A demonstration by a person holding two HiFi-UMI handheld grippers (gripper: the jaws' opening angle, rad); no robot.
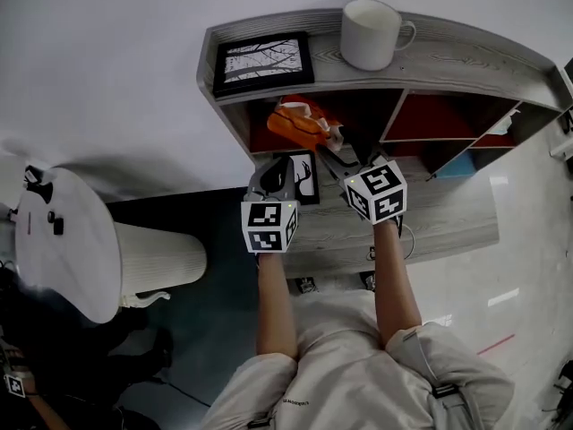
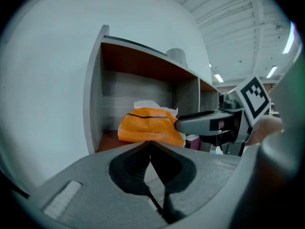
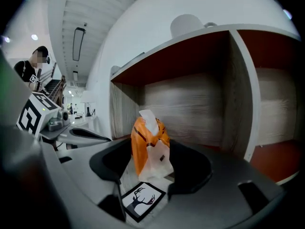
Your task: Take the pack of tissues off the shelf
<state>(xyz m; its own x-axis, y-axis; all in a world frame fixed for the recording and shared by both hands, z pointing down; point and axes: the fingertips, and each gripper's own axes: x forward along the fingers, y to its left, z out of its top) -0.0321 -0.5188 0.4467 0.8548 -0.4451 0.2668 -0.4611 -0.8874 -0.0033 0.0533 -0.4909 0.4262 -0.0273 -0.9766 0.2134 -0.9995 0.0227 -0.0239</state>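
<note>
The orange pack of tissues (image 1: 298,120) lies in the shelf's leftmost compartment, a white tissue sticking out of its top. In the right gripper view the pack (image 3: 148,142) stands in the gap of my right gripper (image 3: 150,162), whose jaws are spread wide to either side of it and do not squeeze it. From the head view that right gripper (image 1: 343,153) reaches to the pack's near end. My left gripper (image 2: 150,143) is shut with nothing in it and points at the pack (image 2: 150,126) from a short way off. It hangs just left of the right one (image 1: 273,177).
A white mug (image 1: 369,32) and a framed picture (image 1: 262,61) stand on the shelf top (image 1: 466,56). A small deer picture (image 1: 305,176) lies on the lower board under the grippers. Red compartments (image 1: 448,116) open to the right. A white round table (image 1: 67,240) and ribbed bin (image 1: 157,258) stand at left.
</note>
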